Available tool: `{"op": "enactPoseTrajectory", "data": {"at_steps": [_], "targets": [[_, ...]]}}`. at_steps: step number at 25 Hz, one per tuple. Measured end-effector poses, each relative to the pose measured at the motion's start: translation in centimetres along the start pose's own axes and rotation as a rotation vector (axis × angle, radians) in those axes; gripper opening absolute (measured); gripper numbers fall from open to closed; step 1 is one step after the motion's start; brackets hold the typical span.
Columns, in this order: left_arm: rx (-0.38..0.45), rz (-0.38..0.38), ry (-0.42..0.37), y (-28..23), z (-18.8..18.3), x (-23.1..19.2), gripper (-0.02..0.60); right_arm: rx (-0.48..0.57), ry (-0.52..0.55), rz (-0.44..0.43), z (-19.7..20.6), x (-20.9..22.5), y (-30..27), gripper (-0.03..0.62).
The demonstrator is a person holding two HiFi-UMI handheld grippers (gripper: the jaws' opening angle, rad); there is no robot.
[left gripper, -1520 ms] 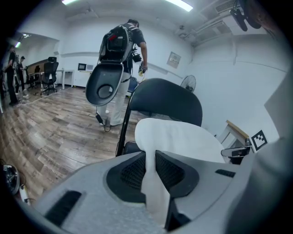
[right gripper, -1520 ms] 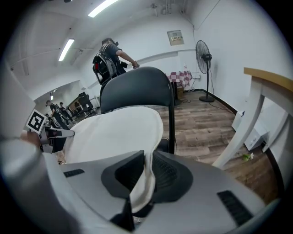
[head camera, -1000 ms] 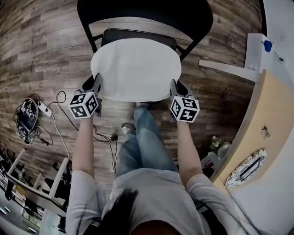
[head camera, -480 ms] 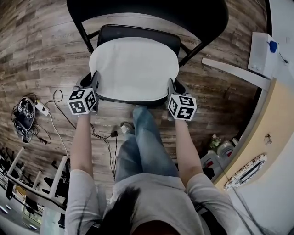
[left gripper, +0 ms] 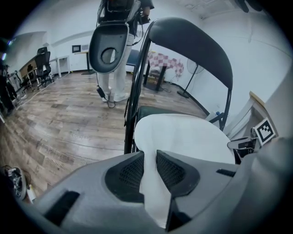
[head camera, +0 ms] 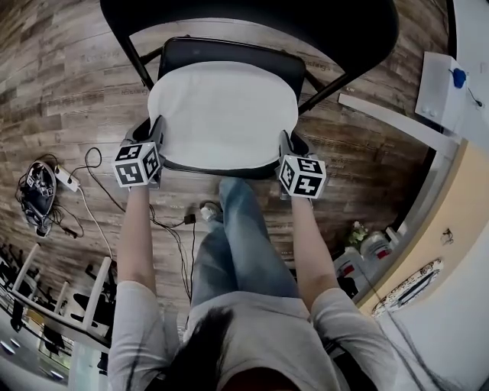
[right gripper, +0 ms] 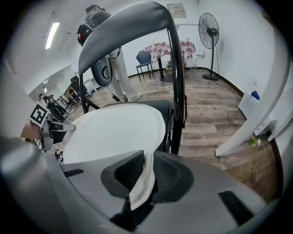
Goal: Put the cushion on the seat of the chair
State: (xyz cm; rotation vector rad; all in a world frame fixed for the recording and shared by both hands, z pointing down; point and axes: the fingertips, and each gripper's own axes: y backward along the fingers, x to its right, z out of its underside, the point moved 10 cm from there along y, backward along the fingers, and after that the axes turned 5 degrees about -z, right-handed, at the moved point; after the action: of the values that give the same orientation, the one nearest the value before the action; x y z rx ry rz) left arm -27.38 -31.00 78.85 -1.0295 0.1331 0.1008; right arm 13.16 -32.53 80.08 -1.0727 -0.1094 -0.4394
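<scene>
A white round cushion [head camera: 221, 114] lies over the dark seat [head camera: 229, 52] of a black folding chair whose backrest [head camera: 252, 15] is at the top of the head view. My left gripper [head camera: 157, 136] holds the cushion's left edge; its jaws are opening, with the white edge [left gripper: 153, 183] still pinched between the ribbed pads [left gripper: 132, 171]. On the cushion's right edge my right gripper [head camera: 286, 145] is shut, and the fabric [right gripper: 142, 183] bends between its pads [right gripper: 167, 171]. In both gripper views the cushion [left gripper: 183, 135] [right gripper: 114, 130] spreads flat ahead over the seat.
The person's jeans legs [head camera: 244, 237] stand just before the chair. Cables and a power strip [head camera: 69, 179] lie on the wood floor at left. A white board [head camera: 382, 111] and bottles [head camera: 367, 248] are at right. Another person [left gripper: 114, 45] stands behind the chair; a fan [right gripper: 208, 29] stands farther back.
Both grippers have come down with the cushion. It was held above and in front of the seat and now rests on it.
</scene>
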Motion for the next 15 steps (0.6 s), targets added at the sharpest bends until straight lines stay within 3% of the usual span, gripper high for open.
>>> {"op": "enactPoseTrajectory", "data": {"at_steps": [8,12,15], "targets": [[-0.032,0.000,-0.002,-1.0,0.2,-0.4,0.092,-0.007,0.014,-0.006,0.3,0.3,-0.9,0.052],[-0.017,-0.004,0.002,-0.5,0.0,-0.5,0.112,0.018,-0.060,-0.010,0.6,0.8,-0.6,0.074],[0.008,-0.029,-0.016,0.3,-0.2,-0.5,0.162,0.040,-0.084,0.004,0.5,0.9,0.3,0.101]]}}
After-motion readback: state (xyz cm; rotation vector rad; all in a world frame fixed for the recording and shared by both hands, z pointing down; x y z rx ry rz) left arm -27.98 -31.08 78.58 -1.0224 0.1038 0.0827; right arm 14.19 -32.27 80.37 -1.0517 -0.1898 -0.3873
